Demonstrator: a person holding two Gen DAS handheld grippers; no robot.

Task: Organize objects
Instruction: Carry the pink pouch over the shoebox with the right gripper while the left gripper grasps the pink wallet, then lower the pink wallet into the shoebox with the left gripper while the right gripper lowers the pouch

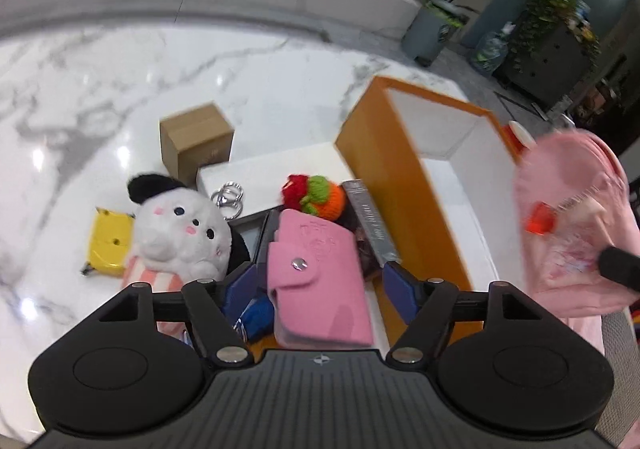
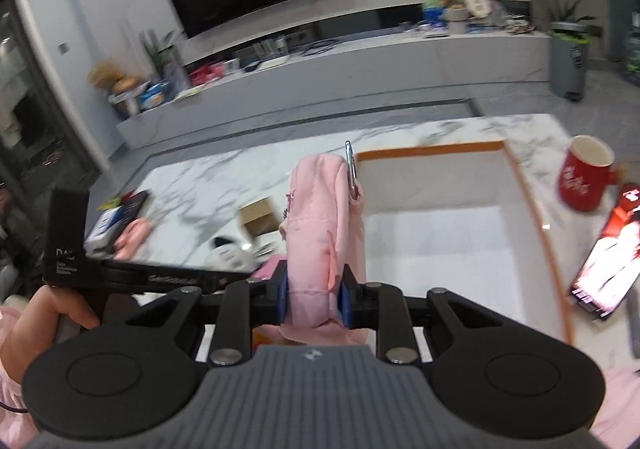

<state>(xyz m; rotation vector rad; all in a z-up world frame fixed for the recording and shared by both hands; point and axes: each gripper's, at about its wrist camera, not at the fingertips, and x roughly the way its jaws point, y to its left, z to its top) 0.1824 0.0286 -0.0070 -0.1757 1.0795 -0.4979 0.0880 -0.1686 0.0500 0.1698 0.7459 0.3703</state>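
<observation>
Right claw (image 2: 313, 299) clenched on pink pouch (image 2: 326, 225), up beside the orange box (image 2: 532, 185) rim, box floor bare. Left claw (image 1: 320, 281) released, spread over pink wallet (image 1: 320, 281), not touching. Far desk (image 1: 120, 89) wide open. Pouch blurry in left view.

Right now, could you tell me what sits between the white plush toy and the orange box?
In the left wrist view, a pink snap wallet and a knitted strawberry lie between the white plush toy and the orange box.
</observation>
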